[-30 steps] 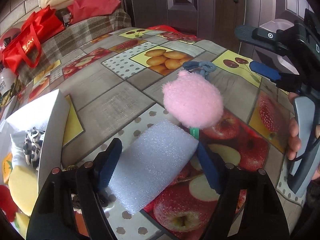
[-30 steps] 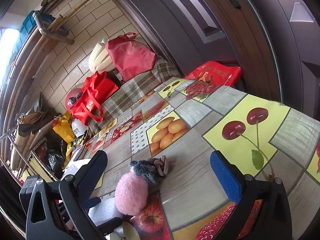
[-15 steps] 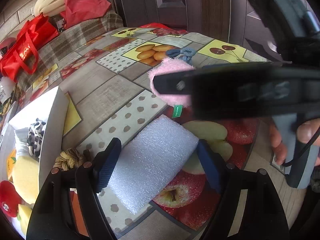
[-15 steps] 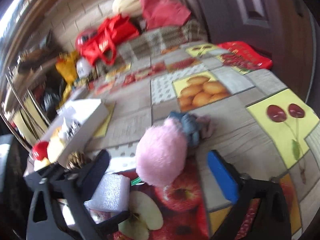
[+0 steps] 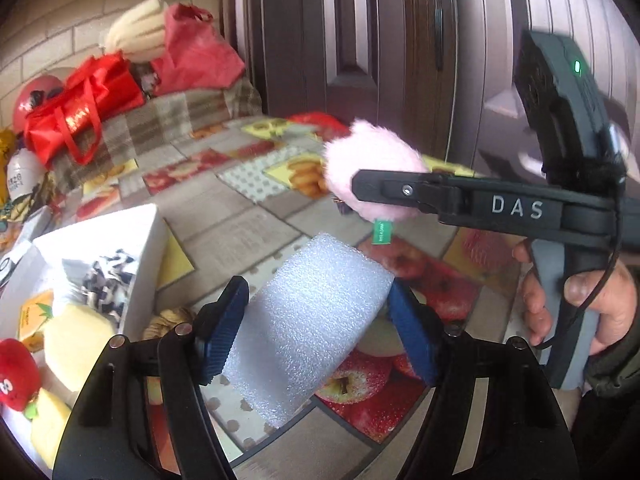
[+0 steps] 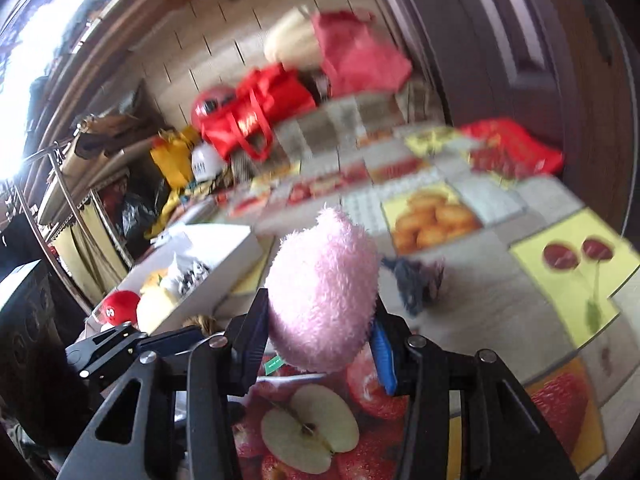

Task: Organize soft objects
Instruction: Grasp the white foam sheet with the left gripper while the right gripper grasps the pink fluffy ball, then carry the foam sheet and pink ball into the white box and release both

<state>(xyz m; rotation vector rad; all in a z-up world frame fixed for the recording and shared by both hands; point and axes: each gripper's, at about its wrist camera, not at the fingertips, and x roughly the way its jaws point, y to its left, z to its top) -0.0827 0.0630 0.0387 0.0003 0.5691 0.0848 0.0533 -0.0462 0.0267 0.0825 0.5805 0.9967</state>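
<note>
My left gripper (image 5: 316,320) is shut on a white foam block (image 5: 308,320) and holds it above the fruit-print tablecloth. My right gripper (image 6: 320,332) is shut on a pink fluffy plush (image 6: 324,292) with a green tag, lifted off the table; the plush also shows in the left wrist view (image 5: 372,176), held by the right gripper's arm. A white box (image 5: 140,236) at the left holds several soft things: a zebra-print cloth (image 5: 104,284), yellow sponges (image 5: 72,340) and a red plush (image 5: 16,372).
A blue-grey fabric bundle (image 6: 416,280) lies on the table behind the plush. A brown rope knot (image 5: 168,320) lies beside the box. Red bags (image 5: 80,108) sit on a checked cover at the table's far end. A dark door (image 5: 360,40) stands behind.
My right gripper closed on the pink plush and lifted it off the table. My left gripper closed on the foam block and raised it, tilting up.
</note>
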